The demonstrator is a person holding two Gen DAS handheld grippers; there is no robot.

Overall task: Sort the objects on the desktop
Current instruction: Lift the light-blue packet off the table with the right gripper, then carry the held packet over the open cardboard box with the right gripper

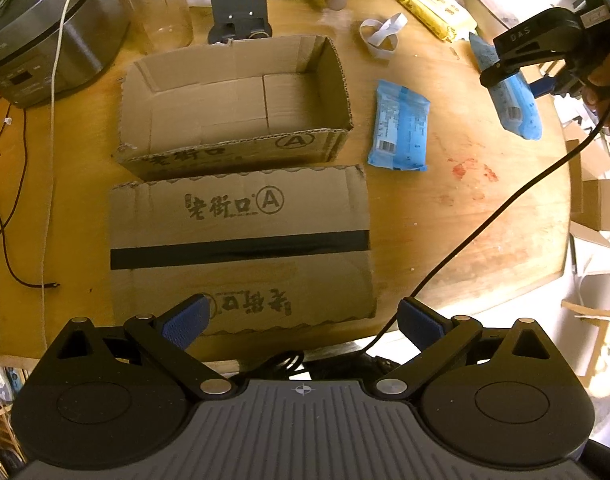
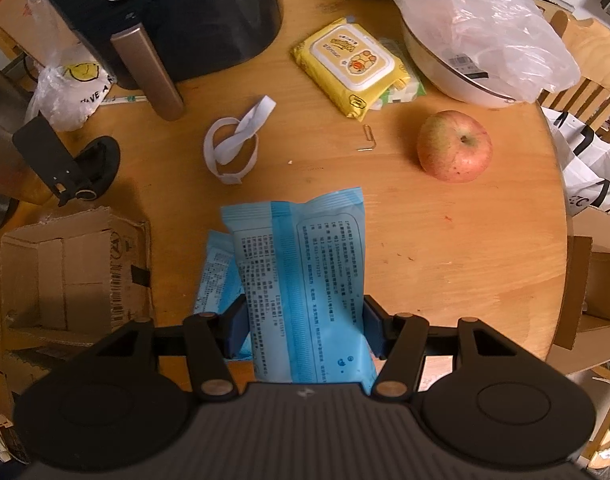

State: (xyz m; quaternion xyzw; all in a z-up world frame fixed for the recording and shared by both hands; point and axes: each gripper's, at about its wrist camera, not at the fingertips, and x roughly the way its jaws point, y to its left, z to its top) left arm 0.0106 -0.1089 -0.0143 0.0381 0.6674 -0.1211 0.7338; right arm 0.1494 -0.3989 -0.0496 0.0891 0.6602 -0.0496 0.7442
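1. Right gripper (image 2: pixel 305 328) has its jaws clamped on a blue packet (image 2: pixel 305 280), holding it up off the desk (image 2: pixel 445 260). Left gripper (image 1: pixel 303 320) has its jaws spread wide with nothing between them, hovering over the near edge of a taped, flipped-over cardboard piece (image 1: pixel 241 248).

2. The open box (image 1: pixel 233 108) sits straight ahead of the left jaws, past the flipped cardboard. As far as I can see there's nothing in it.

3. A second blue packet (image 1: pixel 399 126) lies flat on the desk, ahead and to the right of the left jaws, just beside the box. In the right wrist view it peeks out under the held one, down-left of the right jaws.

4. Also loose on the desk, all well ahead of the right jaws: a yellow wipes pack (image 2: pixel 351 64), a white strap (image 2: pixel 237 140), a paperclip (image 2: pixel 367 138) and an apple (image 2: pixel 455 146) off to the right.

5. My read on progress: one packet is in transit and nothing shows inside the box. If the box is the target, most of the sorting looks like it's left, but I can't tell which items belong in it.
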